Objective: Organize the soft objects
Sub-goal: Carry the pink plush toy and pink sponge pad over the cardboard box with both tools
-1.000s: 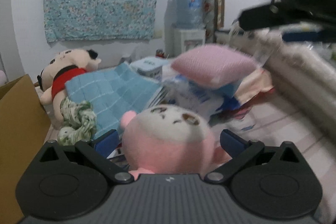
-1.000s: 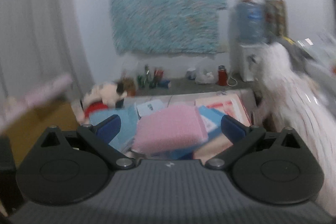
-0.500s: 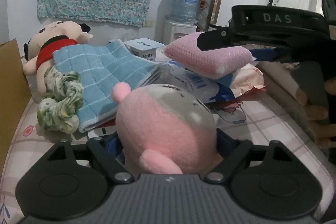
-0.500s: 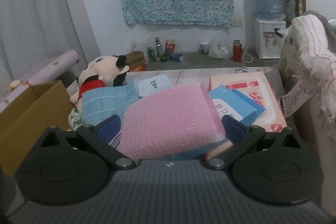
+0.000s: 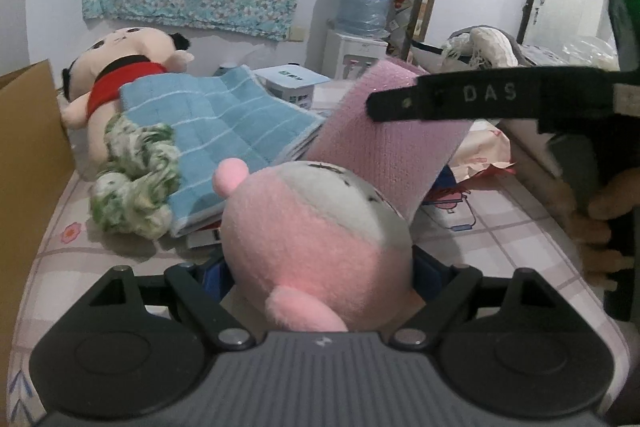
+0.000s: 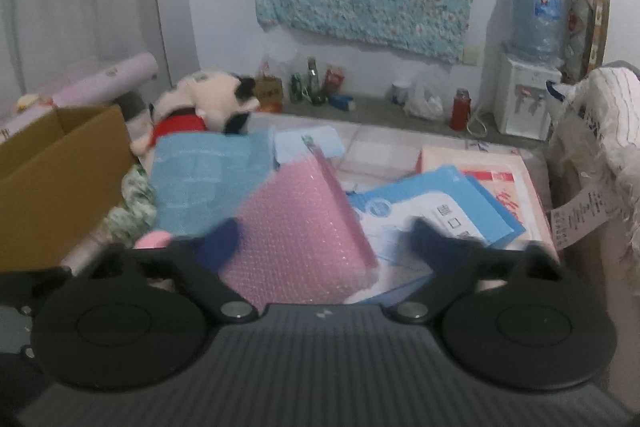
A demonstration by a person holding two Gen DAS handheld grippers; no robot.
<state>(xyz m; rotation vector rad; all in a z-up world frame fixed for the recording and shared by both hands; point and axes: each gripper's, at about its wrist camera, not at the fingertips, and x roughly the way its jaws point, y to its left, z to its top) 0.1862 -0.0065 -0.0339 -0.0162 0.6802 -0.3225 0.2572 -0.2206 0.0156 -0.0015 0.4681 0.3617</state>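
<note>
A pink and grey plush toy (image 5: 312, 227) fills the left wrist view, and my left gripper (image 5: 320, 263) is shut on its sides. Just behind it a pink sponge pad (image 5: 384, 155) stands tipped up on edge, with one finger (image 5: 460, 99) of the right gripper across its top. In the right wrist view the same pad (image 6: 296, 227) sits between the jaws of my right gripper (image 6: 326, 235), which are closing. The left fingertip touches the pad; the right one shows a gap. The picture is blurred there.
A big doll with a red band (image 5: 120, 67), a blue towel (image 5: 216, 119) and a green-white cloth bundle (image 5: 132, 179) lie at the left. A cardboard box (image 6: 52, 171) stands open beside them. Blue-white packets (image 6: 440, 211) lie under the pad. A hand (image 5: 600, 211) grips the right tool.
The right gripper's jaws have narrowed around the pink pad, and the pad has tipped from lying flat to standing on edge. The left gripper has rolled a little with the plush toy in it.
</note>
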